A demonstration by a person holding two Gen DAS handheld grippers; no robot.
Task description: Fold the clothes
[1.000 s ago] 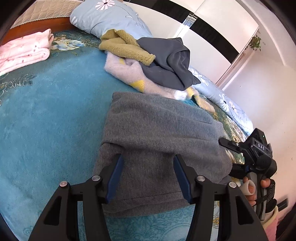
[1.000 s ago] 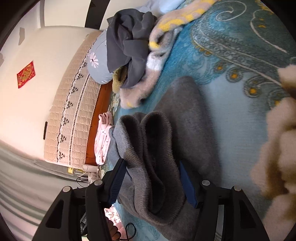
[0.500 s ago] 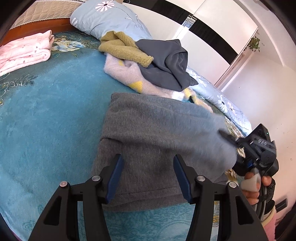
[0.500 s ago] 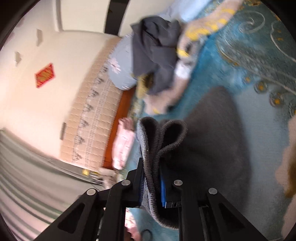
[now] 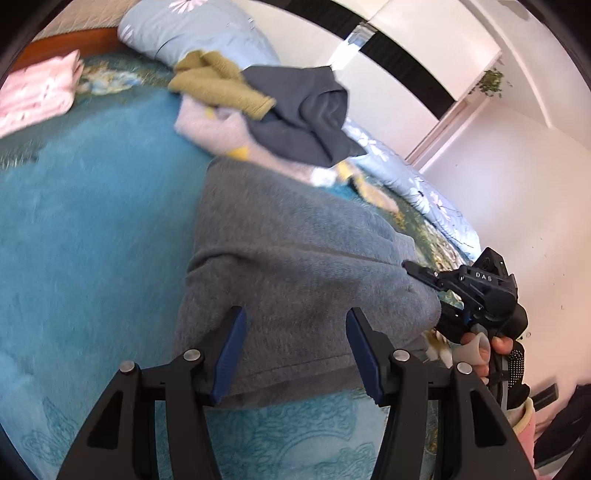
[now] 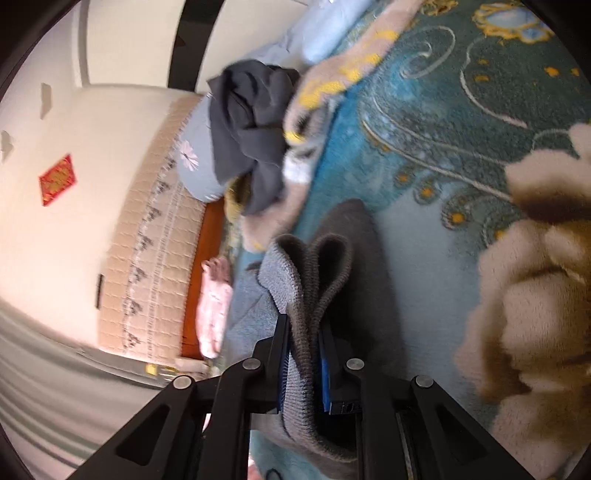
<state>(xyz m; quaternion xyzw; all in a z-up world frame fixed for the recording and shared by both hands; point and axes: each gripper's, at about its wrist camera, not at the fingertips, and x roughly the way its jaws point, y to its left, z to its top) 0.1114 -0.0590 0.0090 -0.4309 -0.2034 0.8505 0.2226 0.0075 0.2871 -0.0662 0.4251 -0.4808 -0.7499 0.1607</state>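
Observation:
A grey knit sweater (image 5: 291, 258) lies folded on the teal bedspread (image 5: 85, 229). My left gripper (image 5: 293, 354) hovers open over its near edge, with the fabric between and beneath the blue pads and nothing clamped. In the left wrist view my right gripper (image 5: 428, 277) grips the sweater's right side, held by a hand. In the right wrist view that right gripper (image 6: 303, 373) is shut on doubled folds of the grey sweater (image 6: 306, 266), which stand up between the pads.
A heap of clothes sits at the far side: dark grey garment (image 5: 306, 114), olive knit (image 5: 218, 81), pale lilac sweater (image 5: 221, 129). A folded pink item (image 5: 33, 96) lies at far left. Pale blue pillows (image 5: 199, 33) and a fluffy beige fabric (image 6: 535, 277) border the area.
My right gripper went from open around the sweater's folds to shut on them and has lifted that edge slightly. The left gripper stayed open over the near edge.

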